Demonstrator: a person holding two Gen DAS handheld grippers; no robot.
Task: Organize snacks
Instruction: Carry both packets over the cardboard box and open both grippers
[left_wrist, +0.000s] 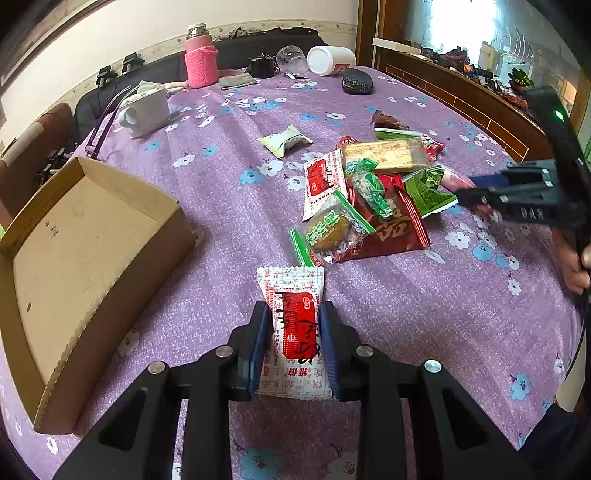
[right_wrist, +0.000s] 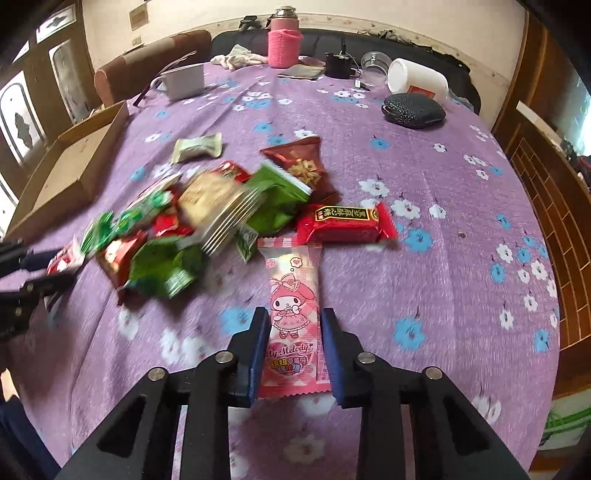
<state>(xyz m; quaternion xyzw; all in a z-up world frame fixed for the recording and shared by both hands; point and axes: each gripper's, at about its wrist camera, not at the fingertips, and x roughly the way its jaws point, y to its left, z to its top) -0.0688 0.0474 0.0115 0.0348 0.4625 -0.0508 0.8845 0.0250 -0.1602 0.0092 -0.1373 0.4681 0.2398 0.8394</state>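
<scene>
Left gripper clamps a red-and-white packet; only the right view shows right gripper pinching a pink packet.

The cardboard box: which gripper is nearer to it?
Left. The left gripper is beside the cardboard box; the right gripper is beyond the snack pile.

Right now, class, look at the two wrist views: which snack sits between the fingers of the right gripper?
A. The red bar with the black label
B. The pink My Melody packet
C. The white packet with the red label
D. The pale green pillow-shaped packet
B: in the right wrist view the pink My Melody packet is pinched between the right gripper's blue pads.
</scene>
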